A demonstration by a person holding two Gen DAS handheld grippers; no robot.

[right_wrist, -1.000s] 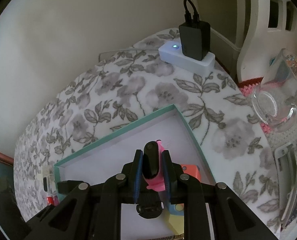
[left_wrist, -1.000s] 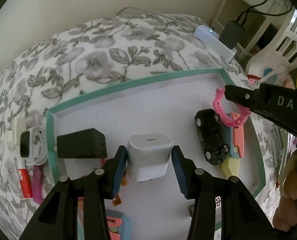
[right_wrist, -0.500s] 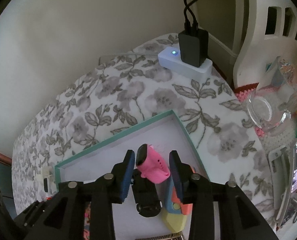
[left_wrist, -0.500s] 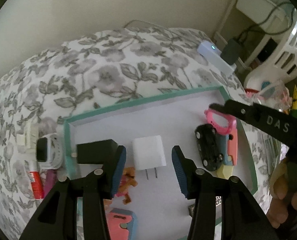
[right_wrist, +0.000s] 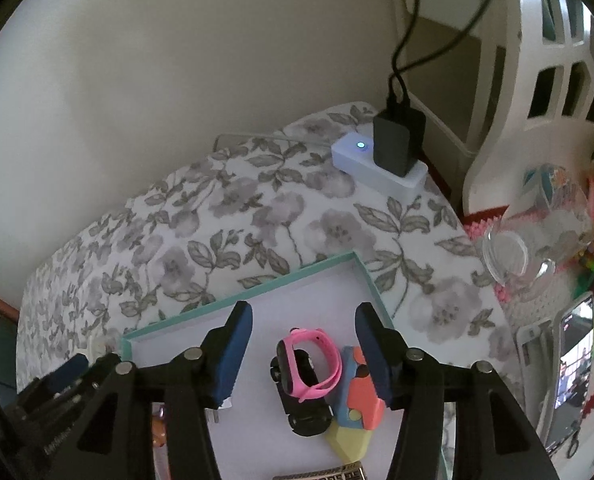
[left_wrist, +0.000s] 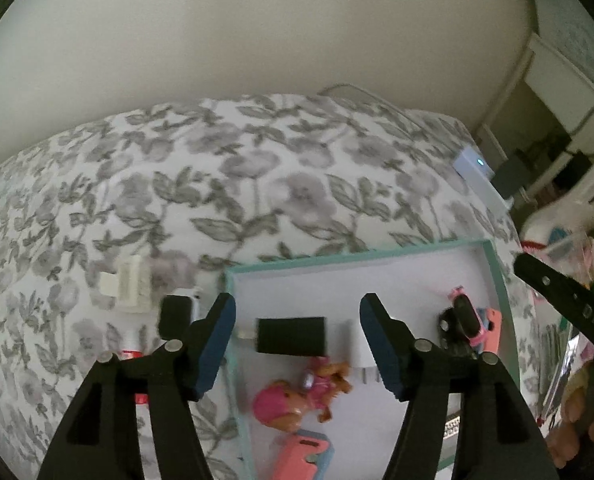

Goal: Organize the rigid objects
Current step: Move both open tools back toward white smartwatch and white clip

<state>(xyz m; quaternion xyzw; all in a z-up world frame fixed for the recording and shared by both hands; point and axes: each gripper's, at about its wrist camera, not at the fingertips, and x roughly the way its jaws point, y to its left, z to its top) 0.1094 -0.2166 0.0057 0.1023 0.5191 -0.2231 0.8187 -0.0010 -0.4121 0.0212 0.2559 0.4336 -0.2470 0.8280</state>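
Tray (right_wrist: 361, 270), teal-rimmed, on floral cloth (right_wrist: 257, 208). Right gripper (right_wrist: 303, 350) jaws opening, empty, above pink wristband (right_wrist: 321, 364) lying on black toy car (right_wrist: 305, 412) in tray. Left gripper (left_wrist: 297, 344) jaws opening, holding nothing, over black charger (left_wrist: 291, 335) and white plug adapter (left_wrist: 357, 346), both inside tray.

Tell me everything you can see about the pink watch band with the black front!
The pink rubbery wristband with a black oblong face is fastened into a closed loop. It stands on edge, leaning on top of the black toy car inside the shallow teal-rimmed white box, next to a blue and orange block. It sits below and between the opening jaws of the right gripper, whose blue pads do not touch it.
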